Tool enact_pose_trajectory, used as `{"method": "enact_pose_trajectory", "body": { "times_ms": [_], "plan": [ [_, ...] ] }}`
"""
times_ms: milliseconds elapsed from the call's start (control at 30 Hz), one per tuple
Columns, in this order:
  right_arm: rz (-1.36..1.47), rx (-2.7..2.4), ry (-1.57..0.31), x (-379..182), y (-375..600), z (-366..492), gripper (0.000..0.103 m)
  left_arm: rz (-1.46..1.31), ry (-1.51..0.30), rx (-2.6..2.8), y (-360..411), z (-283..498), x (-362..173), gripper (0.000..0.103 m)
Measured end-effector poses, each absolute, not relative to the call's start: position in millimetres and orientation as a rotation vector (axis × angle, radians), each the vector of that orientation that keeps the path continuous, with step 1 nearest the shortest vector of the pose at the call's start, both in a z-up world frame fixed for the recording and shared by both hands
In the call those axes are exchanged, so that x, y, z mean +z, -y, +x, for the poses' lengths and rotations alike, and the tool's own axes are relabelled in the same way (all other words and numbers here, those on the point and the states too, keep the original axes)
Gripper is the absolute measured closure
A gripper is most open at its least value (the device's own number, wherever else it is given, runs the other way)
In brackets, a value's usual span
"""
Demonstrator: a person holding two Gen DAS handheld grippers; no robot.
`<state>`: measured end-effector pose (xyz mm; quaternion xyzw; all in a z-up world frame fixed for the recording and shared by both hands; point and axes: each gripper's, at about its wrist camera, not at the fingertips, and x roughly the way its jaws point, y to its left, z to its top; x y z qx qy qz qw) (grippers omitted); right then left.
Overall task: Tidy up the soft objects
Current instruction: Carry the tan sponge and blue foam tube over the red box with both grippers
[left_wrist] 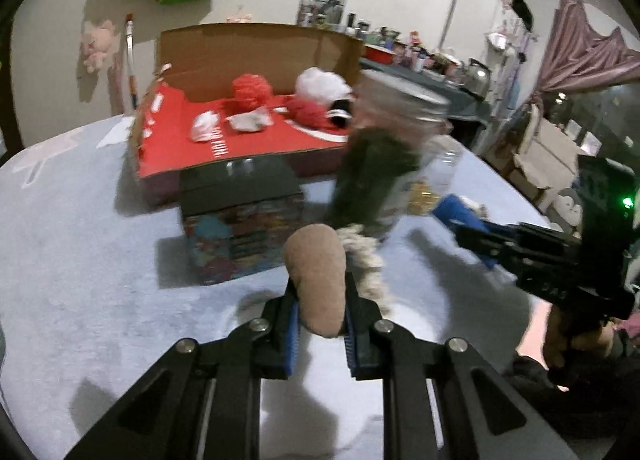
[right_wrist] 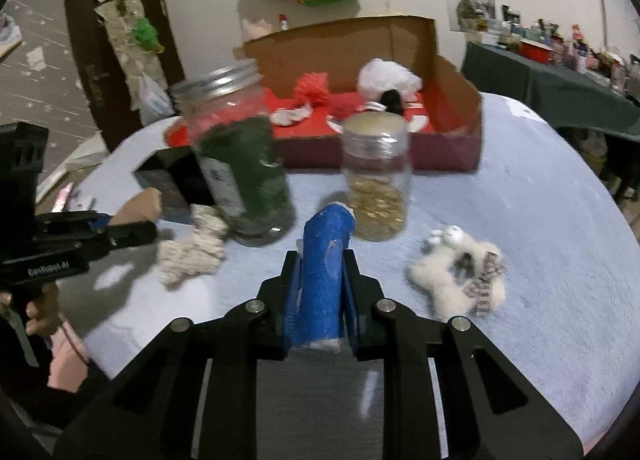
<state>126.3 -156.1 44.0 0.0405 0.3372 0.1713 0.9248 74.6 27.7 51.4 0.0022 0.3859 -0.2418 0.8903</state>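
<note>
Low centre in each view, the left gripper (left_wrist: 320, 316) pinches a tan plush (left_wrist: 318, 280) and the right gripper (right_wrist: 320, 292) a blue plush (right_wrist: 324, 272), probably bound for the red box (right_wrist: 460, 128) in the upper middle.

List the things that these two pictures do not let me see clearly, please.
- Label of the green-filled jar: motion blur in the right wrist view makes its text unreadable.
- Blue soft object in the right tongs: its shape is half covered by the fingers.
- Tan soft object in the left tongs: lower end hidden between the pads.
- Black item behind the white plush in the cardboard box: too small.
</note>
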Motion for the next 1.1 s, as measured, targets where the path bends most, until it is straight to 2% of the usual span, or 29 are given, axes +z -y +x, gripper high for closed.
{"method": "enact_pose_trajectory", "body": {
  "times_ms": [633,1100],
  "plan": [
    [0.107,0.420,-0.724,40.8,150.1,133.4,0.084,0.012,-0.832,-0.594,9.6,80.0,48.6,0.084],
    [0.148,0.382,-0.758,45.1,185.9,134.3,0.084,-0.070,-0.848,-0.504,-42.5,80.4,48.7,0.084]
  ]
}}
